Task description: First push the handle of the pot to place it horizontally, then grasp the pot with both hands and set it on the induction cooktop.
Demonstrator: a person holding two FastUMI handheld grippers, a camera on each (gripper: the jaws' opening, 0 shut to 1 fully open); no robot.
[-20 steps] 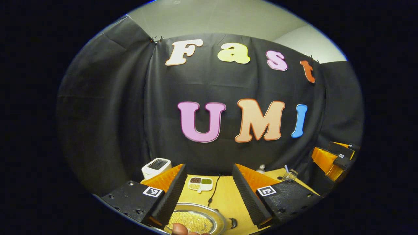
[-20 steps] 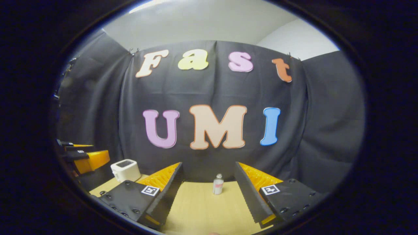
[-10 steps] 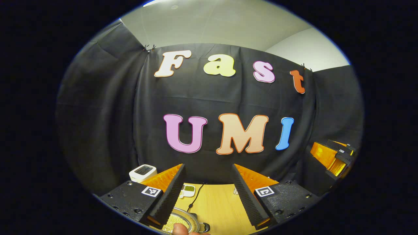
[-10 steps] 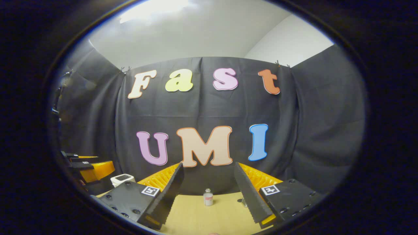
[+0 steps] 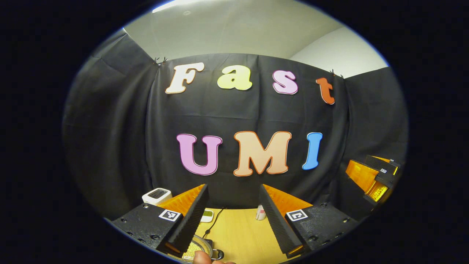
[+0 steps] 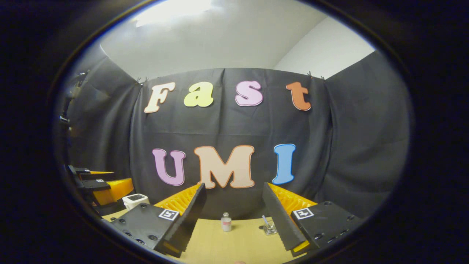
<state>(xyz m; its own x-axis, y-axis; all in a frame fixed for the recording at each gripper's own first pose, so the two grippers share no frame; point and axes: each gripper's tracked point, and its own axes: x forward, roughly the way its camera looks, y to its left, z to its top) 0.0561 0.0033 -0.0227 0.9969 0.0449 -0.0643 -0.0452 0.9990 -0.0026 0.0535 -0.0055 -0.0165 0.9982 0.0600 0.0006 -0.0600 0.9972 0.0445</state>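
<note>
- Both sets of jaws stand spread wide with nothing between them: the left gripper (image 5: 232,220) and the right gripper (image 6: 232,220) are raised and aimed at the booth wall more than at the work, which reads as a ready pose before any contact.
- Low in the left gripper view, the round shiny metal pot (image 5: 198,250) filled with small yellow grains sits on the pale wooden desk (image 5: 238,234), just under the left finger. A dark loop handle (image 5: 218,253) shows at its right side.
- A black cable (image 5: 213,223) runs back from the pot's side toward the wall; I take it to belong to the cooktop, which I cannot make out.
- A fingertip (image 5: 200,258) of the holding hand shows at the bottom edge.
- Background items stay well apart from the pot: a white boxy appliance (image 5: 157,195) at far left, a small white divided dish (image 5: 207,215), a small white bottle (image 5: 260,212) and a small clear glass (image 6: 269,228).
- Judging by the empty jaws, the handle push has not begun; the left gripper must tip down to reach it.
- The right gripper (image 5: 373,176) hangs well off at the right edge, likely waiting for the two-handed lift.
</note>
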